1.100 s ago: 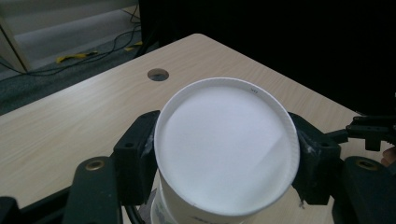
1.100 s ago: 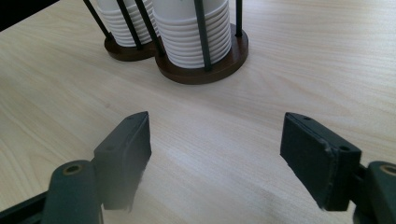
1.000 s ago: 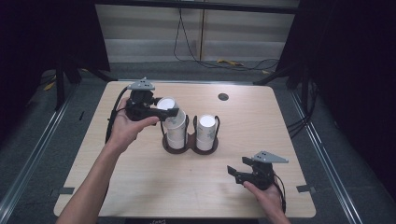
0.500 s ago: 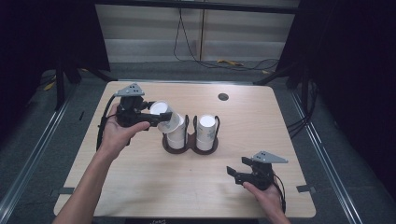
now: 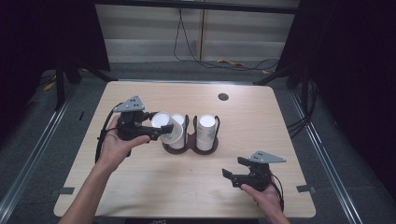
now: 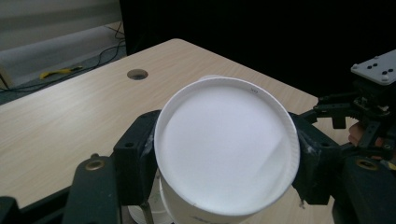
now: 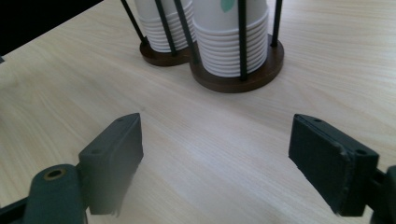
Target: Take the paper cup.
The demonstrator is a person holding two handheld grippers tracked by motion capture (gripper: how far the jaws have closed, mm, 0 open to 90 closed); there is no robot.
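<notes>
Clamping the white paper cup (image 5: 167, 128) tilted above the dark two-ring wooden cup holder (image 5: 189, 145), the left tongs (image 5: 161, 130) risk crushing it; the right tongs (image 5: 232, 173), just spreading, hover empty over the bench (image 5: 140, 186).

Light wooden table (image 5: 140, 196), round grommet hole (image 5: 223, 97) near its far edge, cables (image 5: 219, 58) on the floor behind

high view: fixed above the near edge, facing 12 o'clock over the whole table (image 5: 140, 196). each hand-held gripper view rides low and close. right one and high view share the cup rack (image 7: 233, 79) (image 5: 189, 148).
</notes>
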